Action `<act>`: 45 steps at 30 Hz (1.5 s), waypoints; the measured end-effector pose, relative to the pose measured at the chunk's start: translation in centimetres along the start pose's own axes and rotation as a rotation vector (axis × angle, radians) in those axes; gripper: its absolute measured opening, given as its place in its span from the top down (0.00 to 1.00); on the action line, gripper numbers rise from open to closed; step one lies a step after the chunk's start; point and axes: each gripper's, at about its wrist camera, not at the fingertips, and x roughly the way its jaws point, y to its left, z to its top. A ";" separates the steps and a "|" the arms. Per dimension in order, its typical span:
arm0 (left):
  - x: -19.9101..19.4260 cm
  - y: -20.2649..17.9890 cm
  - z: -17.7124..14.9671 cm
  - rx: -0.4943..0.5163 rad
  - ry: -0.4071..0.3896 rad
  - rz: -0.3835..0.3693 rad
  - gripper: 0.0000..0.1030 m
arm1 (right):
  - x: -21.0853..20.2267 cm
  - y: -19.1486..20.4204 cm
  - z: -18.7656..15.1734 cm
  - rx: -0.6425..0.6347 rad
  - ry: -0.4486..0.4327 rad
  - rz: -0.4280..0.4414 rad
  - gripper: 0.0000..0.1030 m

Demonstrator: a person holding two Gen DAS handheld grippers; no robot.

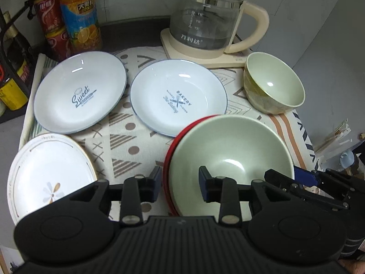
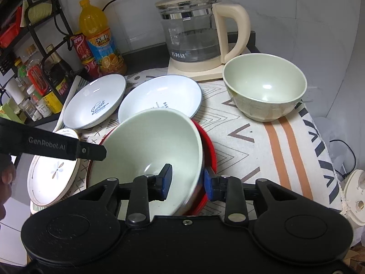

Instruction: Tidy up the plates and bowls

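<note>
A pale green bowl (image 1: pixel 230 157) sits nested in a red bowl (image 1: pixel 170 159). My left gripper (image 1: pixel 179 181) straddles their left rims, jaws apart. My right gripper (image 2: pixel 188 181) straddles their right rims (image 2: pixel 200 159), jaws close against them; the bowls tilt. A second green bowl (image 1: pixel 273 86) (image 2: pixel 264 86) stands at the back right. Two white plates with blue print, "Sweet" (image 1: pixel 79 93) (image 2: pixel 95 102) and "Bakery" (image 1: pixel 178 100) (image 2: pixel 159 96), lie behind. A white flower plate (image 1: pixel 50 173) (image 2: pixel 52 178) lies at the front left.
A glass kettle with cream handle (image 1: pixel 205 22) (image 2: pixel 200 36) stands on its base at the back. An orange juice bottle (image 1: pixel 79 16) (image 2: pixel 100 38), red cans (image 1: pixel 52 27) and a rack of sauce bottles (image 2: pixel 34 75) crowd the back left. The patterned cloth (image 2: pixel 285 148) drops off at right.
</note>
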 end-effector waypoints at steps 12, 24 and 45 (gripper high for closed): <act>-0.1 -2.6 3.2 0.056 -0.060 -0.029 0.51 | -1.8 -3.5 1.5 0.093 -0.102 -0.059 0.49; 3.9 -7.5 8.7 0.157 -0.054 -0.113 0.51 | -0.3 -8.5 3.4 0.228 -0.109 -0.172 0.49; 12.3 -12.3 14.7 0.292 0.016 -0.165 0.51 | 5.1 -12.5 6.7 0.343 -0.083 -0.249 0.48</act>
